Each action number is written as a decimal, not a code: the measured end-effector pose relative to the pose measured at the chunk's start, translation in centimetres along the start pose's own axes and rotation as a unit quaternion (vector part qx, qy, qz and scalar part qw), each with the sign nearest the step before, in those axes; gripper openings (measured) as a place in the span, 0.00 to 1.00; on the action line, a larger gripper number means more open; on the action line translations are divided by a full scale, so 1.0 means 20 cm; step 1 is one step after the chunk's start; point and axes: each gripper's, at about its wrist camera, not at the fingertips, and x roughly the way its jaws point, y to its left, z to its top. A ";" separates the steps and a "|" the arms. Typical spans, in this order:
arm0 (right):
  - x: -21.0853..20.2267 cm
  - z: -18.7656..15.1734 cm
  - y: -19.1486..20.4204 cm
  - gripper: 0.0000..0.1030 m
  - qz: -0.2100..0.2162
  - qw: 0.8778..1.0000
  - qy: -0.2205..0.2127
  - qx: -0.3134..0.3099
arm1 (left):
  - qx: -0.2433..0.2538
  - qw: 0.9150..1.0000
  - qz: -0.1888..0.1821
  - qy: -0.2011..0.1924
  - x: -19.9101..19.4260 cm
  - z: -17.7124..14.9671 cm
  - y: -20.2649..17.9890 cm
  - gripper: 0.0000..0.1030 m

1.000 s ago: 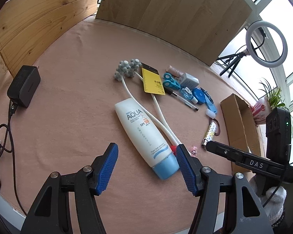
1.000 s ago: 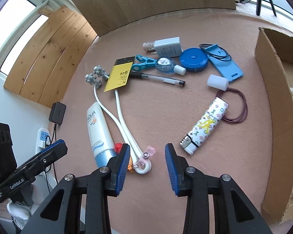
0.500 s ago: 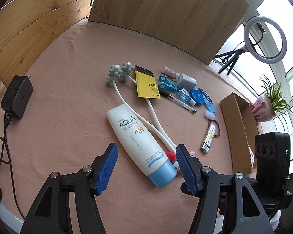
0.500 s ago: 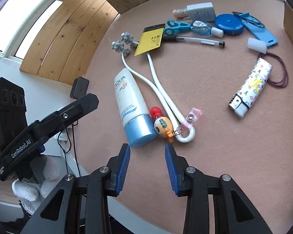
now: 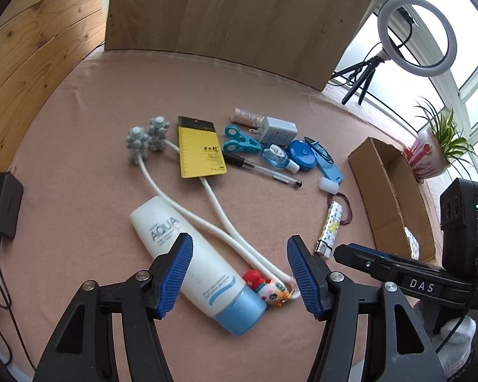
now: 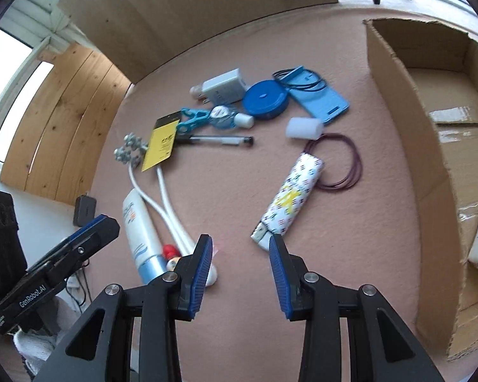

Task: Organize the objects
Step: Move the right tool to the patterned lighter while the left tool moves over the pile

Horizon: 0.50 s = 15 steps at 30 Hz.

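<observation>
Left hand-held gripper (image 5: 239, 267), jaws spread wide and holding nothing, poised above the lower end of the white sunscreen tube (image 5: 194, 261), whose blue cap points toward the camera. Right hand-held gripper (image 6: 240, 270), jaws likewise apart and empty, positioned above bare counter (image 6: 239, 191) between the tube and the patterned lighter (image 6: 290, 197). A small cartoon figure keychain (image 5: 269, 289) lies touching the tube's cap, beside the looped end of the white two-armed massager (image 5: 188, 207), which stretches away to its grey studded heads. Farther back lie a yellow notepad (image 5: 200, 152), blue scissors (image 5: 239, 141), a pen (image 5: 264, 172), a white charger (image 5: 277, 132) and a round blue tape measure (image 5: 302, 156), closely clustered. An open cardboard box (image 6: 430, 172) stands at the right edge of the pink cloth-covered counter.
</observation>
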 end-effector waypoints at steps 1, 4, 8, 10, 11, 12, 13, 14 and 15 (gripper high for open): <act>0.00 0.01 -0.02 0.33 -0.007 1.000 -0.002 0.005 | 0.009 1.000 0.001 0.001 0.02 0.04 -0.02 0.63; 0.01 0.03 -0.08 0.33 -0.017 1.000 -0.003 0.022 | 0.036 0.999 0.013 0.010 0.12 0.16 -0.09 0.63; 0.01 0.02 -0.09 0.33 -0.034 0.999 -0.009 0.017 | 0.050 0.998 0.010 0.030 0.29 0.33 -0.17 0.63; 0.01 0.02 -0.10 0.33 -0.036 0.999 -0.010 0.020 | 0.052 0.998 0.009 0.039 0.37 0.41 -0.20 0.63; 0.01 0.02 -0.10 0.33 -0.037 0.999 -0.012 0.021 | 0.051 0.998 0.013 0.043 0.41 0.44 -0.22 0.63; 0.00 0.02 -0.11 0.33 -0.039 0.999 -0.013 0.021 | 0.055 0.997 0.022 0.048 0.45 0.47 -0.23 0.63; 0.00 0.03 -0.11 0.33 -0.040 0.999 -0.015 0.021 | 0.062 0.996 0.033 0.051 0.49 0.50 -0.25 0.63; -0.01 0.03 -0.11 0.33 -0.041 0.999 -0.017 0.022 | 0.068 0.995 0.041 0.055 0.53 0.53 -0.26 0.63; -0.01 0.03 -0.12 0.33 -0.041 0.999 -0.017 0.024 | 0.072 0.995 0.043 0.061 0.57 0.55 -0.26 0.63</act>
